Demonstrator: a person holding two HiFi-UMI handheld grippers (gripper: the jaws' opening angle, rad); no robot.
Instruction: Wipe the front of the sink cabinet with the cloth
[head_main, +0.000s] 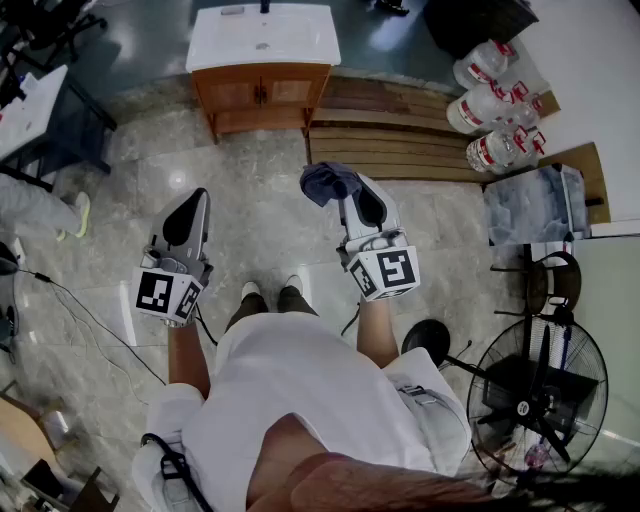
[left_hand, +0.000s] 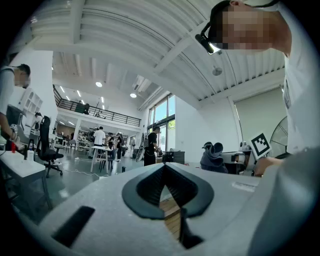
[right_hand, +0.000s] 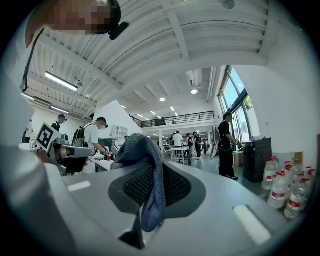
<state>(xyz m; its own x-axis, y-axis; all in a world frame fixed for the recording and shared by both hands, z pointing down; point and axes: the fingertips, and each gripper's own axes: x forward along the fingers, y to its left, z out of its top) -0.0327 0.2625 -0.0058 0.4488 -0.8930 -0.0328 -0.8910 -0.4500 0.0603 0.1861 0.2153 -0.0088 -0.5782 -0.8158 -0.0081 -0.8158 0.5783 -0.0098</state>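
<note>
Head view: a person stands on a pale stone floor holding two tools, one in each hand. The left tool (head_main: 197, 203) points forward with its jaws pressed together and nothing in them. The right tool (head_main: 347, 188) pinches one dark blue cloth (head_main: 325, 182), which bunches at its tip. One wooden sink cabinet (head_main: 262, 95) with two doors and a white basin (head_main: 262, 38) on top stands far ahead, well apart from both tools. To the far right, three large water bottles (head_main: 482, 108) lie beside a stack of wooden planks (head_main: 390, 130). One black floor fan (head_main: 540, 392) stands near the person's right.

Left gripper view: the left tool (left_hand: 165, 167) has its two dark pads meeting at the tip, holding nothing. The cloth (left_hand: 213, 155) shows off to the right.

Right gripper view: the right tool (right_hand: 152, 165) is clamped on the cloth (right_hand: 145, 150), which rises above the pads and hangs down between them.
</note>
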